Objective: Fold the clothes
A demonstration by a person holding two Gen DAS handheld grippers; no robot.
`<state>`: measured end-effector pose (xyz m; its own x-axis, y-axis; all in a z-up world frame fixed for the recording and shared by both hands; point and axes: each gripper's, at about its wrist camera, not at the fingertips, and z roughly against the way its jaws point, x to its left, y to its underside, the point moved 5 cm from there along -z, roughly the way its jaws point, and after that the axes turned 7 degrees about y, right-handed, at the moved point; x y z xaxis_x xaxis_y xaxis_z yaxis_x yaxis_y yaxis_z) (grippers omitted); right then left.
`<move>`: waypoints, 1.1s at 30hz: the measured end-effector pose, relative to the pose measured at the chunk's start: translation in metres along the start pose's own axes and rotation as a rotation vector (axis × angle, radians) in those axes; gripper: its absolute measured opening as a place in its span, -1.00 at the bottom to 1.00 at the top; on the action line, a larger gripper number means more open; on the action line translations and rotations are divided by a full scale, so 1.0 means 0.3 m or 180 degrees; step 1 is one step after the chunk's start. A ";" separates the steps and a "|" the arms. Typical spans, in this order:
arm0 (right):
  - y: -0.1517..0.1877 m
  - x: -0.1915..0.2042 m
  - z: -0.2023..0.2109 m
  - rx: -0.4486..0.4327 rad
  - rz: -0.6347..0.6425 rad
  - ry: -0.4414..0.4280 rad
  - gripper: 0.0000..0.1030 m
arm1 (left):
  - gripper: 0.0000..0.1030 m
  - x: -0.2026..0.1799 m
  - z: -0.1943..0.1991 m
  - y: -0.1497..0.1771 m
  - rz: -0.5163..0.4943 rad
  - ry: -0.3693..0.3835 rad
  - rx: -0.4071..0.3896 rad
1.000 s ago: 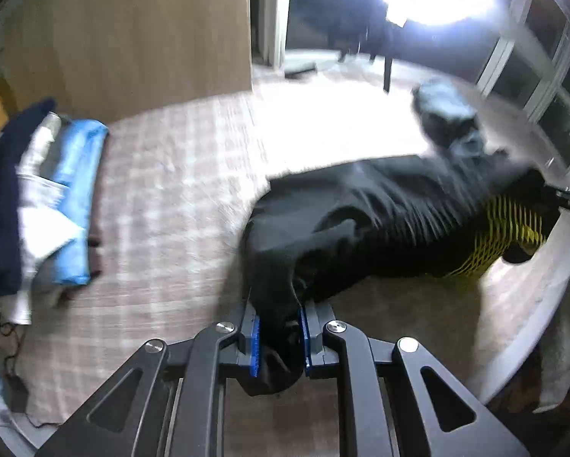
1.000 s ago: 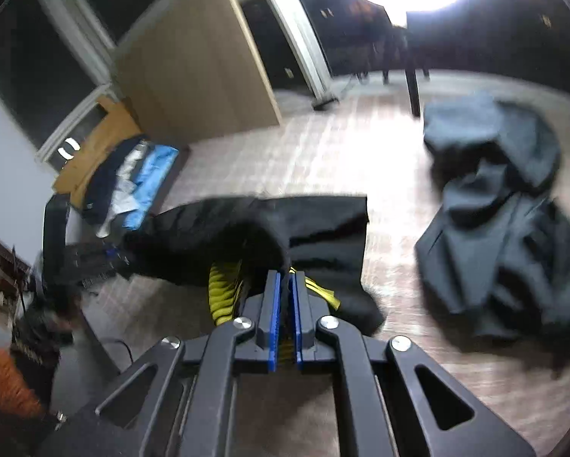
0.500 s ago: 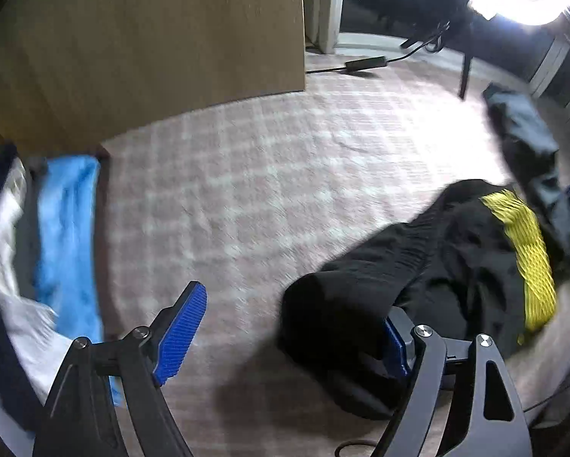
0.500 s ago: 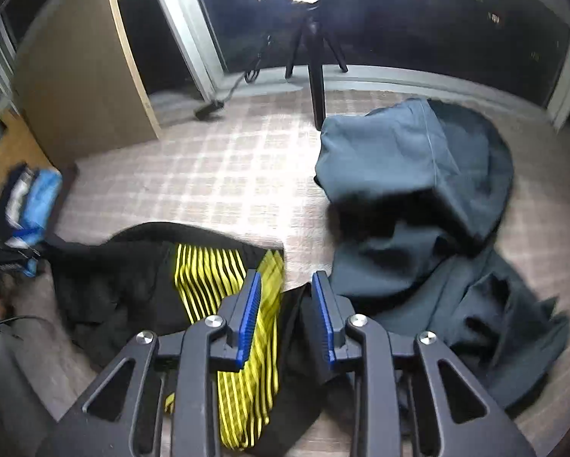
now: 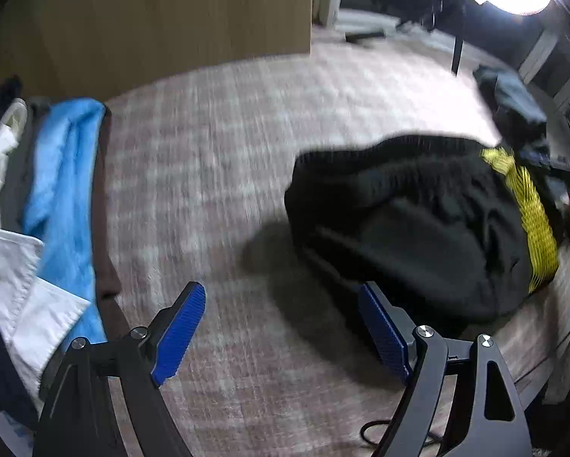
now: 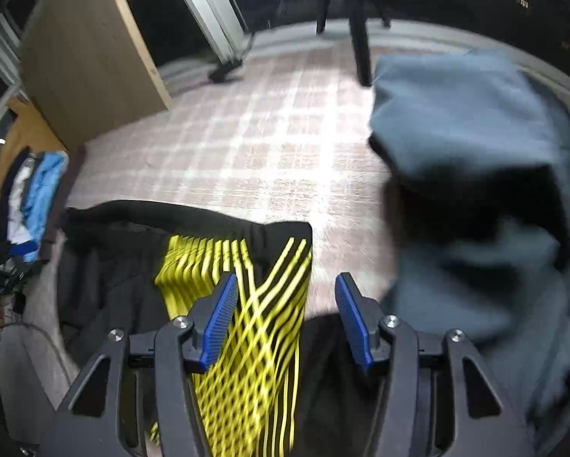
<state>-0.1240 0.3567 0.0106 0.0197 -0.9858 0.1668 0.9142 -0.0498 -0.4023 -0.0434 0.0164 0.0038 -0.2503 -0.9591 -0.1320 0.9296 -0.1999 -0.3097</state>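
- Covering the whole work area: plaid-covered bed [image 5: 216,160], its middle left bare, likely as folding space.
- Grey garment [image 6: 475,160] lies crumpled toward the bed's right edge, apart from the stack; reads as waiting its turn.
- Black garment with yellow mesh [image 5: 410,221] sits bunched near the front edge, between both grippers, not flat, no clean fold visible.
- Stack of clothes [image 5: 56,175] (blue, white, dark) lines the left edge, probably the done pile.
- Left gripper [image 5: 281,327]: jaws wide apart, empty, just left of the black fabric.
- Right gripper [image 6: 285,316]: jaws apart over the yellow mesh, gripping nothing.
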 end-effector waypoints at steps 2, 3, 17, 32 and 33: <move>-0.014 0.016 -0.051 0.0054 0.0021 -0.0048 -0.11 | 0.59 -0.004 -0.039 0.006 -0.0067 -0.0036 0.0095; -0.020 0.021 -0.067 0.0062 0.0012 -0.0072 -0.49 | 0.59 -0.010 -0.055 -0.006 -0.0088 -0.0022 0.0102; -0.030 -0.071 -0.020 0.0090 -0.0216 -0.0258 -0.36 | 0.58 -0.121 -0.251 -0.272 -0.0529 0.0267 0.0084; -0.047 -0.004 0.351 -0.0815 -0.0092 -0.0521 -0.95 | -0.81 -0.277 0.167 -0.286 -0.0736 0.0551 -0.0664; -0.053 0.010 0.422 -0.0947 -0.0057 -0.0535 -0.95 | -0.81 -0.287 0.244 -0.292 -0.0757 0.0527 -0.0789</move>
<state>-0.0872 0.3750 0.1315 0.0938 -0.9453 0.3123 0.7573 -0.1359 -0.6388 -0.0835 0.1019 0.1112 -0.5102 -0.8424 -0.1730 0.7517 -0.3391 -0.5657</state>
